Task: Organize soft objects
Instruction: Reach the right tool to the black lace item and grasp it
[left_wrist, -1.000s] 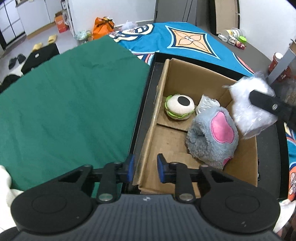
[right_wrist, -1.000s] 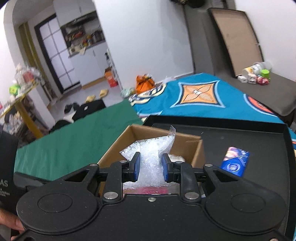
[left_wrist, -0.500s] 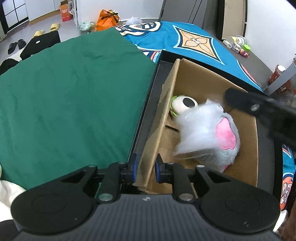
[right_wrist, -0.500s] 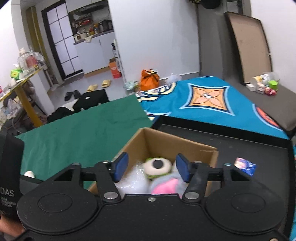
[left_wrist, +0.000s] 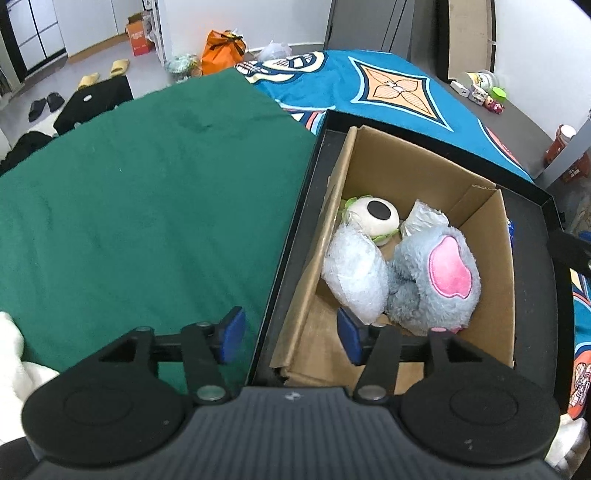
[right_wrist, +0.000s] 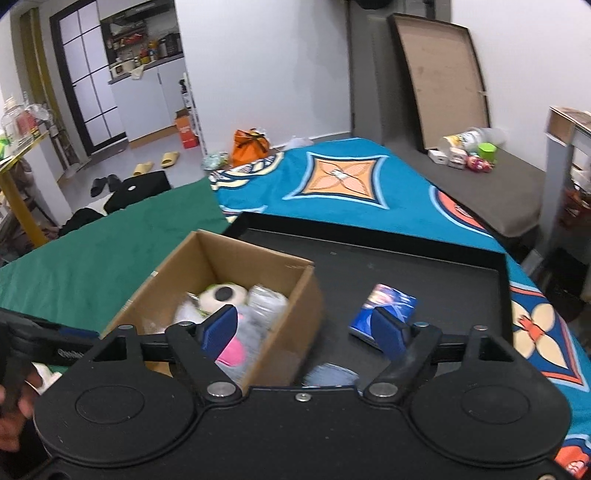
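Starting at 9 o'clock in the left wrist view: green cloth (left_wrist: 140, 206) covers the left half of the surface. Left tongs (left_wrist: 290, 336) spread wide, holding nothing, straddling the near left wall of the cardboard box (left_wrist: 491, 236). Box sits in a black tray (left_wrist: 295, 236). Inside the box: bubble-wrap bundle (left_wrist: 354, 273) at centre-left against the left wall, eyeball plush (left_wrist: 373, 214) just beyond it toward 12 o'clock, a wrapped white packet (left_wrist: 423, 218) beside the eyeball, grey plush with pink patch (left_wrist: 439, 280) at 3 o'clock, touching the bubble wrap.

Right wrist view: box (right_wrist: 295, 295) at 9 o'clock of the tray (right_wrist: 406, 254), same toys visible inside. Right tongs (right_wrist: 304, 330) wide open, empty, above the box's right wall. Blue packet (right_wrist: 384, 306) lies on the tray at 3 o'clock of the box, apart from it. Blue patterned blanket (right_wrist: 332, 184) beyond at 12 o'clock.
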